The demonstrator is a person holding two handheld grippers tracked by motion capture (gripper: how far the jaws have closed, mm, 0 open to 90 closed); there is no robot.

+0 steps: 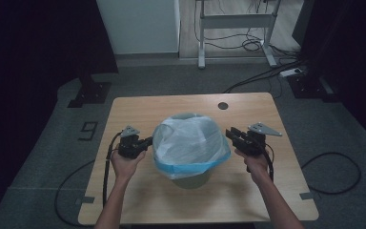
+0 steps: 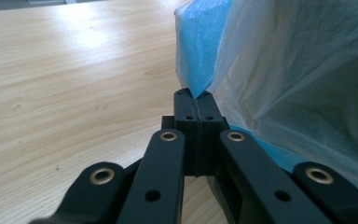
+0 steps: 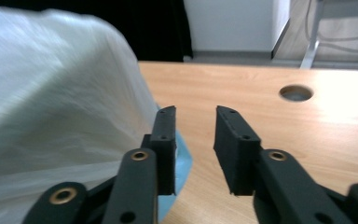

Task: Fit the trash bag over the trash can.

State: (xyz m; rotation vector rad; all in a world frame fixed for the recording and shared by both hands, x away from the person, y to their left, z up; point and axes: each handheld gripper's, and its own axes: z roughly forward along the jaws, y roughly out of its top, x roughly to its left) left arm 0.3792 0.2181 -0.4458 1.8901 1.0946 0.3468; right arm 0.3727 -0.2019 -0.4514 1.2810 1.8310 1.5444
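Bag (image 1: 190,138): lined bin (image 1: 193,179), table (image 1: 248,200) centre. My left gripper (image 1: 147,141), 9 o'clock, clenched on blue hem (image 2: 196,60) to hold it taut. My right gripper (image 1: 232,135), 3 o'clock, released, jaws apart beside bag, nothing between.

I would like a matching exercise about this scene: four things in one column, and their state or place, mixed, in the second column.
Things:
1. left gripper
2. right gripper
3. bag
4. round hole

States or places:
A. in the far part of the tabletop
B. jaws apart, nothing between them
C. lines the bin, blue hem folded over the rim
D. shut on the bag's blue edge

Pairs: 1-D, 2-B, 3-C, 4-A
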